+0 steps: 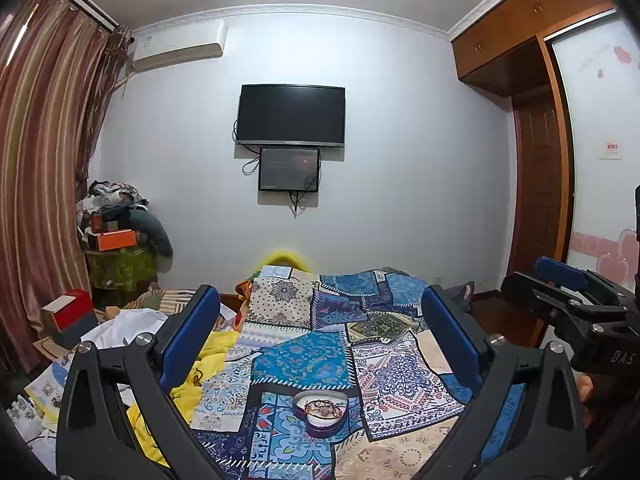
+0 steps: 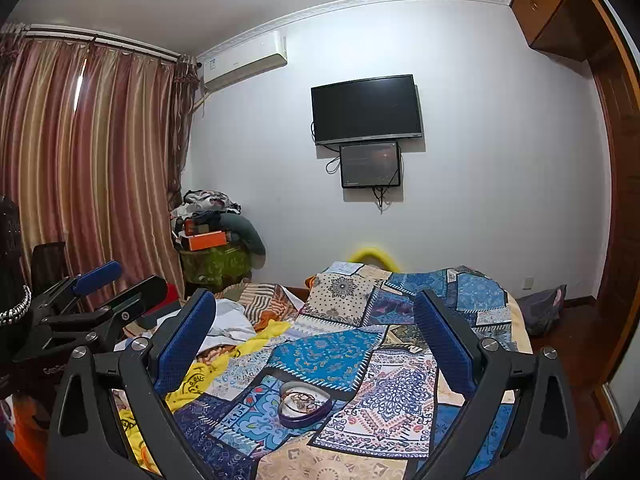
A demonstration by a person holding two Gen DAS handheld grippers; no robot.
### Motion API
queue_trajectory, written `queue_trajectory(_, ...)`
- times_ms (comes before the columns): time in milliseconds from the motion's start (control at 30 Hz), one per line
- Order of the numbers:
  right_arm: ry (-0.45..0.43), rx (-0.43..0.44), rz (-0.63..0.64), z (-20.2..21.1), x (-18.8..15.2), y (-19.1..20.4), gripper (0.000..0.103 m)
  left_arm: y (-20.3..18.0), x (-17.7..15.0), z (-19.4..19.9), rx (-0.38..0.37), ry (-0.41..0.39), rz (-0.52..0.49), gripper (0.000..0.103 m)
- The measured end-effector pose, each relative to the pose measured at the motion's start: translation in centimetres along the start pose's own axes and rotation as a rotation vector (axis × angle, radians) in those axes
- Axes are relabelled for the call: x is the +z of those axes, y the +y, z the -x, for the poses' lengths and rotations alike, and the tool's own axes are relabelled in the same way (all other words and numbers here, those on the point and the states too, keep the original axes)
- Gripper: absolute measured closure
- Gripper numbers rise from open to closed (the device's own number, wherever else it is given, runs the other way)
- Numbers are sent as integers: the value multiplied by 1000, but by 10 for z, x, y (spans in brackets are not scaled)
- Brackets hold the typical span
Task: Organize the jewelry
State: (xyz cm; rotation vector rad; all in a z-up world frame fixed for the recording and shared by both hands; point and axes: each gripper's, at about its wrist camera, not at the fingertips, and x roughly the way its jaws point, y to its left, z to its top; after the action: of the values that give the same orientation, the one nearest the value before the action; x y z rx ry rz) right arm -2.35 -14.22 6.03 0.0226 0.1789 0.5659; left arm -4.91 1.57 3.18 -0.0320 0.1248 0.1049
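A purple heart-shaped box [image 1: 320,412] lies on the patchwork bed cover [image 1: 304,356], with beaded bracelets [image 1: 325,407] inside it. The right wrist view shows the same box [image 2: 305,405] and its jewelry [image 2: 302,399]. My left gripper [image 1: 320,320] hangs open above and behind the box, nothing between its blue pads [image 1: 191,336]. My right gripper [image 2: 316,320] is open too, raised over the bed with the box below its gap. In the left wrist view the right gripper [image 1: 568,280] shows at the far right edge. The left gripper [image 2: 108,284] shows at the left of the right wrist view.
Yellow cloth [image 1: 188,392] and white cloth [image 1: 128,328] lie bunched at the bed's left side. A red and grey box [image 1: 72,316] and papers sit further left. A pile of clothes and an orange box [image 1: 116,240] stand in the corner. A wardrobe [image 1: 536,160] stands to the right.
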Motion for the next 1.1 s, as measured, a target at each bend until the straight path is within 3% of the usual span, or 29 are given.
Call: queue_trajectory(1100,-1,-32,-22,-2,-1,-5,0,4,-2,-4,-29,13,6,2)
